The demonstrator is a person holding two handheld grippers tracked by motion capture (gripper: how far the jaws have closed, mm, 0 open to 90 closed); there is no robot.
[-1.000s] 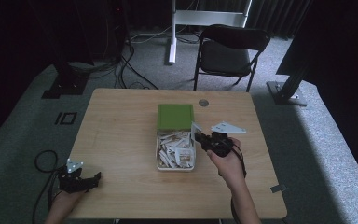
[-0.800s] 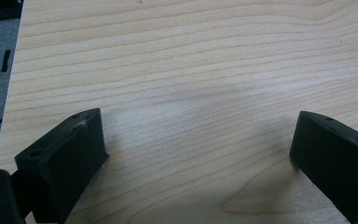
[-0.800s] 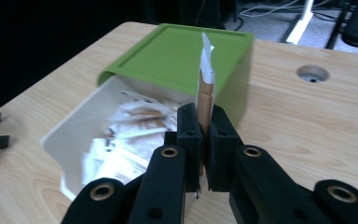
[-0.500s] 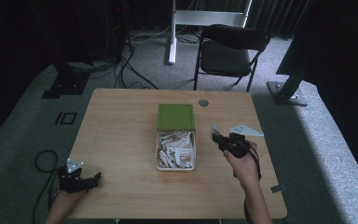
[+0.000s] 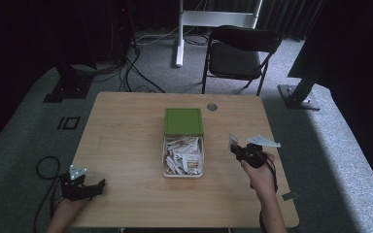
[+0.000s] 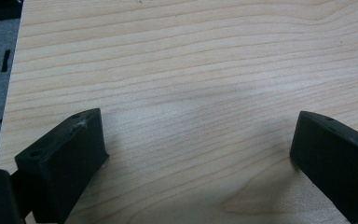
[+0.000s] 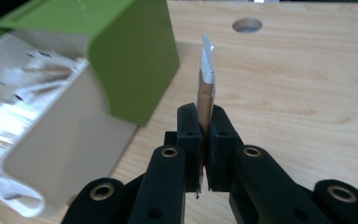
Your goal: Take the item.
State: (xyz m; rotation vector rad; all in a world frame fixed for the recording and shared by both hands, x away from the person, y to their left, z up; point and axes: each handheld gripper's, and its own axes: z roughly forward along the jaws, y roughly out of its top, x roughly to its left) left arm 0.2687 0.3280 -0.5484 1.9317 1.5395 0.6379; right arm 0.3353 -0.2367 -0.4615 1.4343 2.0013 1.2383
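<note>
A white box (image 5: 183,171) full of small paper packets (image 5: 184,154) sits mid-table, its green lid (image 5: 183,121) slid back over the far end. My right gripper (image 5: 236,149) hovers to the right of the box, shut on one thin packet (image 7: 205,88) that stands edge-up between the jaws. In the right gripper view the box (image 7: 42,135) and green lid (image 7: 121,56) lie close at the left. My left gripper (image 5: 97,184) rests at the table's near left corner, open, with bare wood between its fingers (image 6: 70,154).
A round cable hole (image 5: 211,106) is in the table near the far edge. A black folding chair (image 5: 238,53) stands behind the table. Cables (image 5: 43,170) trail on the floor at the left. A grey tag (image 5: 289,196) hangs by the right edge.
My right gripper has carried the packet away from the box, moving to the right and a little toward the person. The left gripper has stayed put.
</note>
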